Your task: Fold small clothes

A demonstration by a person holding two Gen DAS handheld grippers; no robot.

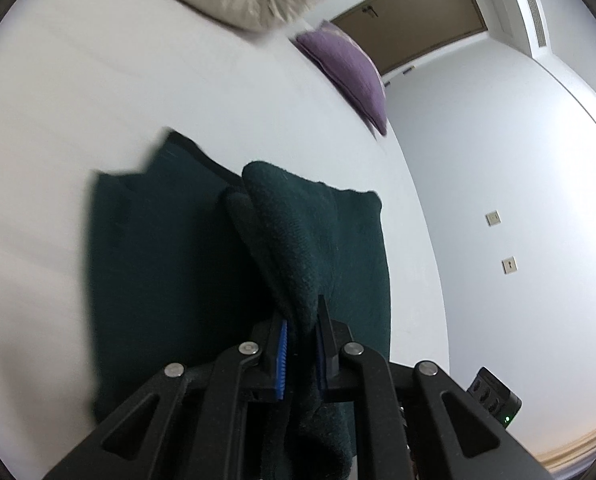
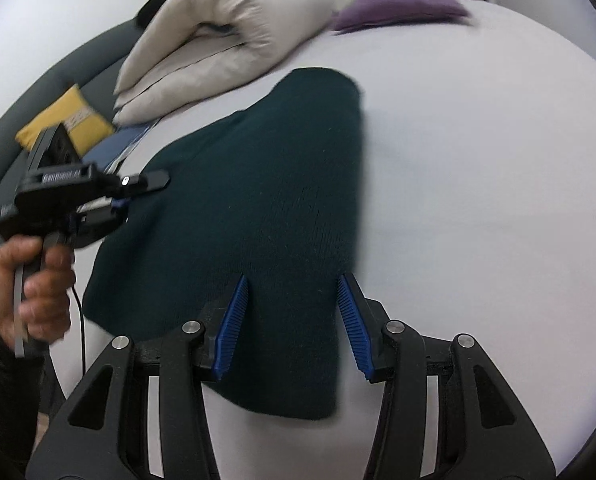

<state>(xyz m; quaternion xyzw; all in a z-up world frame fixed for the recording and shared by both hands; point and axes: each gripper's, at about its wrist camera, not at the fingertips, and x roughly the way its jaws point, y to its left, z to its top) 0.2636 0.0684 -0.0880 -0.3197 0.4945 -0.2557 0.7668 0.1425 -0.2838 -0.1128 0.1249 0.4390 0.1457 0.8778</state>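
Blue pads of the left gripper [image 1: 300,350] are pinched tight on a raised fold of the dark green sweater [image 2: 266,208], which lies spread on the white bed [image 2: 478,200] with its long axis running from near to far. In the right wrist view, the right gripper [image 2: 294,320] stands part open over the sweater's near end, cloth lying beneath the gap but not clamped. Holding an edge, the left hand [image 2: 30,288] looks better placed to carry the fold rightward across the sweater.

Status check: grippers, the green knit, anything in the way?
Left gripper shut on a raised fold of the dark green knit garment. Right gripper open, pads straddling its near end. White bed beside it shows bare; beige duvet sits beyond.
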